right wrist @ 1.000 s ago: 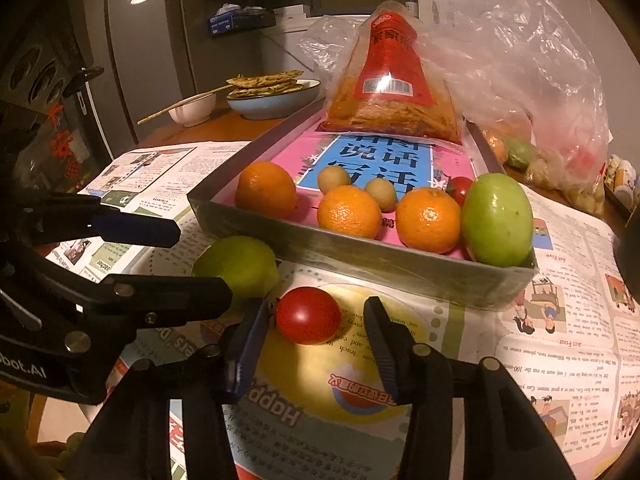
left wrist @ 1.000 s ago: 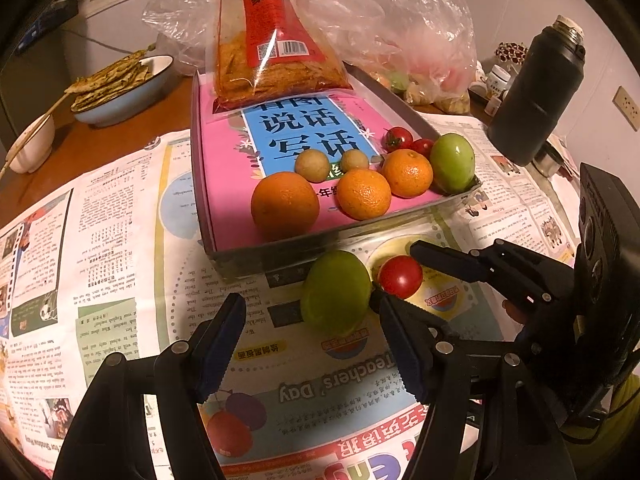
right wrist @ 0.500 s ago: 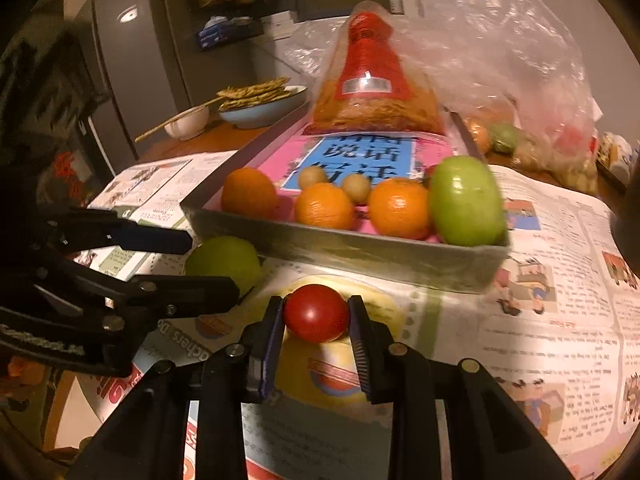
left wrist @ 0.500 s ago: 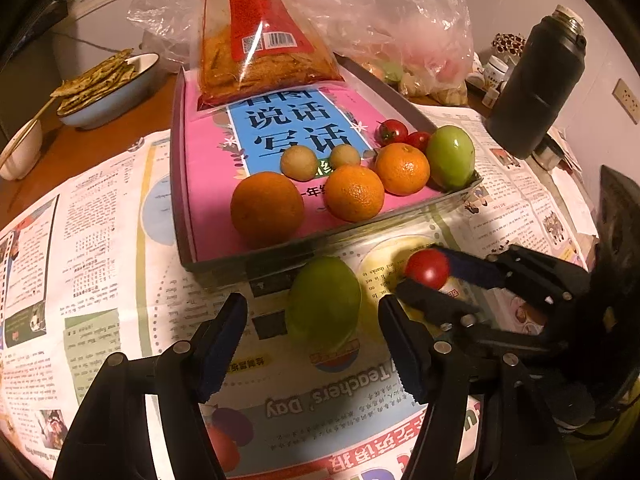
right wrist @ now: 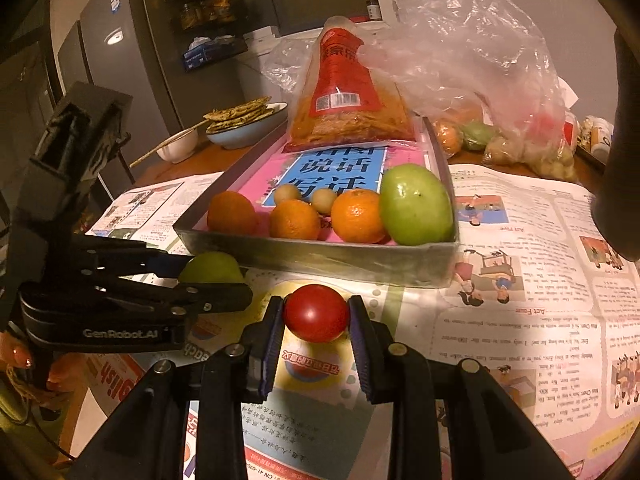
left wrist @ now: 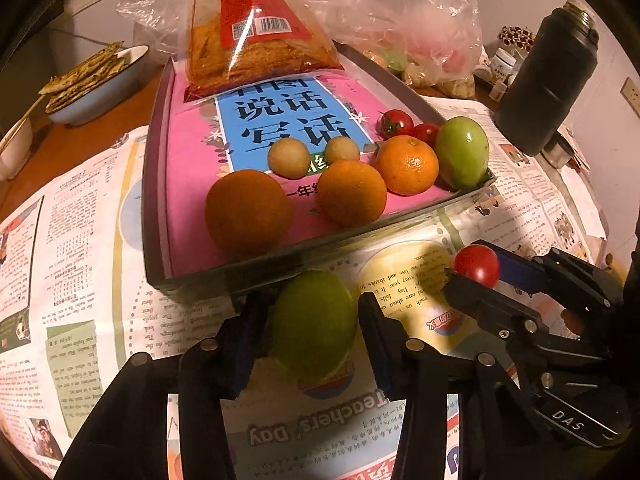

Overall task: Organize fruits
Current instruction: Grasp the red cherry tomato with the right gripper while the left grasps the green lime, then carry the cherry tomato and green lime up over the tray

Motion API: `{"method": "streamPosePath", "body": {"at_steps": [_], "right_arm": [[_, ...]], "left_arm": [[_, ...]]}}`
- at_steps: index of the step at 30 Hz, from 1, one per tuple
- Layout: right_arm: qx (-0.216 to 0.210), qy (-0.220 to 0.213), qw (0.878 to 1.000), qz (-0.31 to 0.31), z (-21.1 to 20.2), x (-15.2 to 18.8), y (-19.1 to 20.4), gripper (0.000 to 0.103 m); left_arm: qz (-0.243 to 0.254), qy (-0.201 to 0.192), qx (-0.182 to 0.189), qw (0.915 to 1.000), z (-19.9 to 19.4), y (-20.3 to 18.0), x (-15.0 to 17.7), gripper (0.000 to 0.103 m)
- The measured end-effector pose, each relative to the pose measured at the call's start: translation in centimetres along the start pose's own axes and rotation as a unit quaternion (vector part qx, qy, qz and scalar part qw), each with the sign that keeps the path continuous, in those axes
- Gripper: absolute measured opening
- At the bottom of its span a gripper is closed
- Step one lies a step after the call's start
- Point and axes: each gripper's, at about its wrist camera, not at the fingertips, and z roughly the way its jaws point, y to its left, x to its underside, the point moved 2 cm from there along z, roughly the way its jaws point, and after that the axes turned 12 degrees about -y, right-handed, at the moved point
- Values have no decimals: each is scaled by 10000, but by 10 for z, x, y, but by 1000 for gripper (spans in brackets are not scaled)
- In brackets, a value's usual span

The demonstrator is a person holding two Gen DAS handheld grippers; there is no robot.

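Grey tray (right wrist: pixel 320 258) wall just beyond both fruit-laden tongs — black flask (left wrist: pixel 548 76) aside

A red tomato (right wrist: pixel 316 313), a green fruit (left wrist: pixel 314 322), three orange citrus (left wrist: pixel 352 193) on a pink-and-blue book (left wrist: pixel 280 120).

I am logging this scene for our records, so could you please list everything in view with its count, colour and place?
tray: one, grey, on the newspaper.
book: one, pink and blue, lining the tray.
oranges: three, orange, tray's near edge.
small round fruits: two, tan, behind the oranges.
green fruit: one, tray's right corner.
cherry tomatoes: two, red, behind it.
snack bag: one, red and orange, tray's far end.
plastic bag: one, clear, behind the tray.
flask: one, black, far right.
bowl: one, pale blue, far left.
left gripper: black, around a loose green fruit.
right gripper: black, shut on a red tomato.
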Motion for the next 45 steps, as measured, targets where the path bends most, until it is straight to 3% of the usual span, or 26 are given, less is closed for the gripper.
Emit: {"method": "streamPosePath", "body": {"at_steps": [3, 17, 45], "right_arm": [[-31, -1, 10000, 55, -2, -1, -2, 32], [-61, -227, 9993, 277, -17, -6, -11, 32], [-115, -513, 9982, 271, -29, -24, -10, 32]], "left_arm": [[-87, -44, 34, 9999, 1, 3, -1, 42], [-268, -63, 13, 9996, -13, 6, 2, 41], [-5, -643, 179, 9978, -70, -14, -25, 41]]}}
